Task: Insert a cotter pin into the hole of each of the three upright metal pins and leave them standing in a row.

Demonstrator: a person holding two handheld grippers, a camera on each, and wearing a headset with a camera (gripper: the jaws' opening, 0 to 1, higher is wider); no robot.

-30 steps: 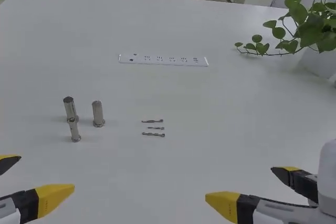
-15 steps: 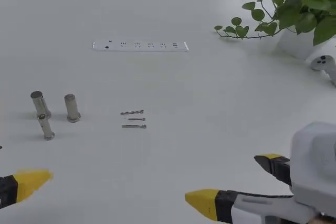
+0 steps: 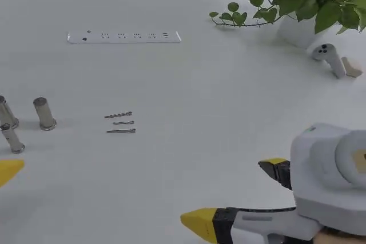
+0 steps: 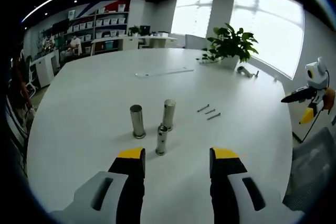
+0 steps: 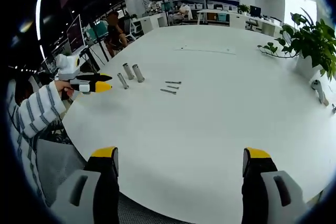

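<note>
right gripper (image 3: pixel 222 191) low over near table edge, jaws wide apart, nothing held. left gripper (image 4: pixel 177 153) jaws spread too, empty, aimed at three metal pins (image 4: pixel 161 139) standing clustered. cotter pins (image 3: pixel 120 123) loose beside them. power strip (image 3: pixel 123 37) further back.

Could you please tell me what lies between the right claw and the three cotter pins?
Nothing but bare white table: in the right gripper view, the stretch from the right claw to the cotter pins holds no object.
</note>
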